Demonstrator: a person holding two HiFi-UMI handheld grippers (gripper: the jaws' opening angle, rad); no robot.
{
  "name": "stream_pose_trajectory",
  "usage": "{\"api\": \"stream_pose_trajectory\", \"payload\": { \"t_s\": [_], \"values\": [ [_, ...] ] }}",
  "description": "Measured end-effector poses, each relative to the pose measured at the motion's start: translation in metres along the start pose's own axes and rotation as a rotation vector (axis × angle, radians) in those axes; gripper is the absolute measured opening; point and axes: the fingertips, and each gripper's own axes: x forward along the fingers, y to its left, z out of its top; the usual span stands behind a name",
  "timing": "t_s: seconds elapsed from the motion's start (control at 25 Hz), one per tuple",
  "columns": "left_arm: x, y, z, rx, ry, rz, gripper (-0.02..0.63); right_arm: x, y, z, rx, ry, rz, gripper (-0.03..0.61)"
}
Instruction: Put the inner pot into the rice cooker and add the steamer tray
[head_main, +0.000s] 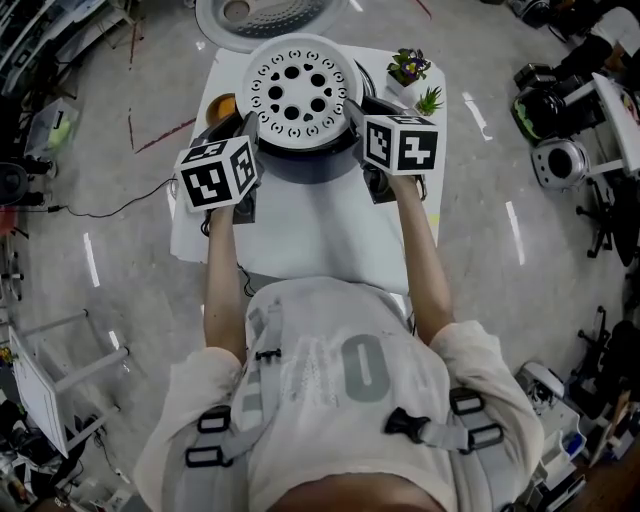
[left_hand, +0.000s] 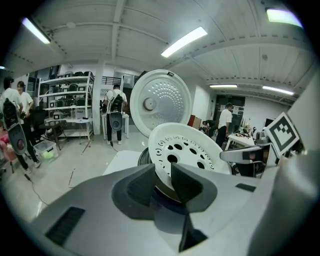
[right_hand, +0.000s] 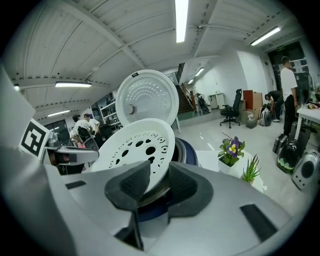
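The white round plastic steamer tray (head_main: 300, 95), pierced with large and small holes, sits over the mouth of the dark blue-grey round rice cooker (head_main: 300, 165) and hides most of its opening in the head view. Both claws hold it by the rim, on opposite sides. The left gripper (head_main: 255, 138) has its dark pads closed on the near left edge. In the left gripper view the rim runs down between the two pads with the jaws only slightly apart. The right gripper (head_main: 352, 120) grips the near right edge in the same way, and its own view shows the rim pinched between its pads. Just under the tray a metallic pot rim (right_hand: 152, 197) shows inside the cooker's body. I cannot tell whether the tray touches it.

Behind the tray the cooker's white domed lid (right_hand: 146, 97) stands open and upright. The cooker stands on a white rectangular table (head_main: 300, 230). At the table's far right corner, a small white pot of purple flowers (head_main: 408, 70) stands just beside a small spiky green plant (head_main: 430, 100), both near the cooker but apart from it.
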Motion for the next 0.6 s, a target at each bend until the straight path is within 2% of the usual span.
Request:
{"api": "stream_pose_trajectory", "payload": {
  "t_s": [0.44, 0.6],
  "values": [
    [0.015, 0.000, -0.013, 0.018, 0.030, 0.022, 0.100, 0.002, -0.008, 0.001, 0.018, -0.004, -0.101, 0.114],
    [0.019, 0.001, -0.013, 0.051, 0.034, 0.041, 0.095, 0.004, -0.007, 0.003, 0.007, -0.008, -0.134, 0.114]
  ]
}}
